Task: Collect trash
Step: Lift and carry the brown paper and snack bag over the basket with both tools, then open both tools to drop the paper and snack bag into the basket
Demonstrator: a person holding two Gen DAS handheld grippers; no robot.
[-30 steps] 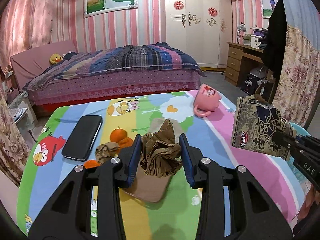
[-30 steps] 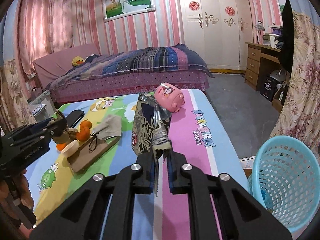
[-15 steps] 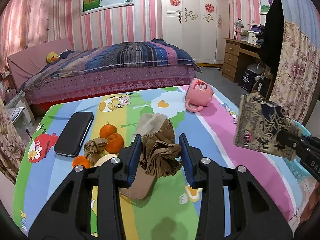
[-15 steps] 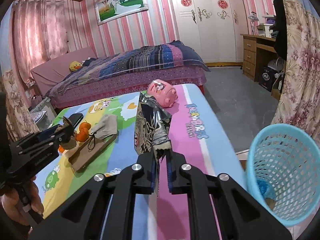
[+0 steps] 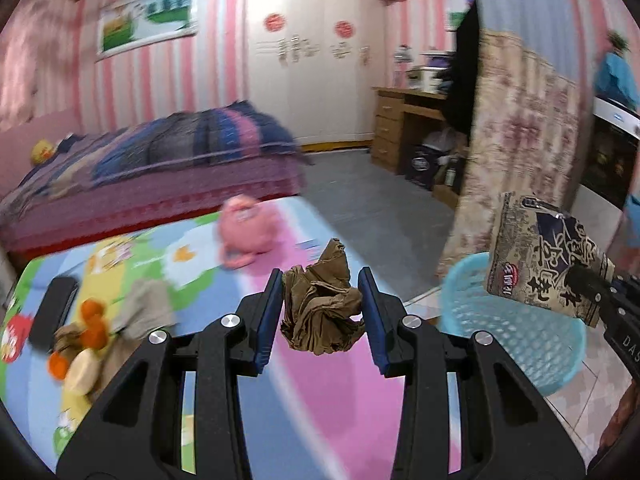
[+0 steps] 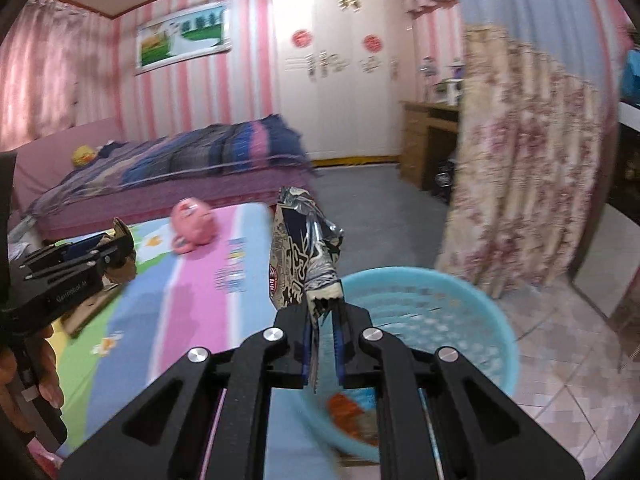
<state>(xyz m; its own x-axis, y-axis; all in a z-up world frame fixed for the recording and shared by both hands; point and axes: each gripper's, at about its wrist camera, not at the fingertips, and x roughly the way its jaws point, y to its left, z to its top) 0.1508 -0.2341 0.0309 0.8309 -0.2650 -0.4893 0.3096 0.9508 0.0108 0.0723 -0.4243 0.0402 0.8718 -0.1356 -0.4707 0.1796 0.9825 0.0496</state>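
the left gripper (image 5: 320,312) had swung to the right since half a second before, with its jaws still clamped on the brown paper wad (image 5: 320,308). the wad was now up over the pink stripe near the right edge of the tabletop (image 5: 320,376), not over the board. the right gripper (image 6: 322,344) had moved too, jaws still pinched on the bottom end of the snack bag (image 6: 298,258). the bag now stood upright just over the near rim of the blue basket (image 6: 460,308), which looked much closer than before. the basket sat on the floor beside the tabletop's right edge. something orange lay inside it, too blurry to name. the pink mug (image 5: 244,228), oranges (image 5: 90,320) and black phone (image 5: 52,308) near the left edge were smeared. the left gripper hid part of the board in the right view.
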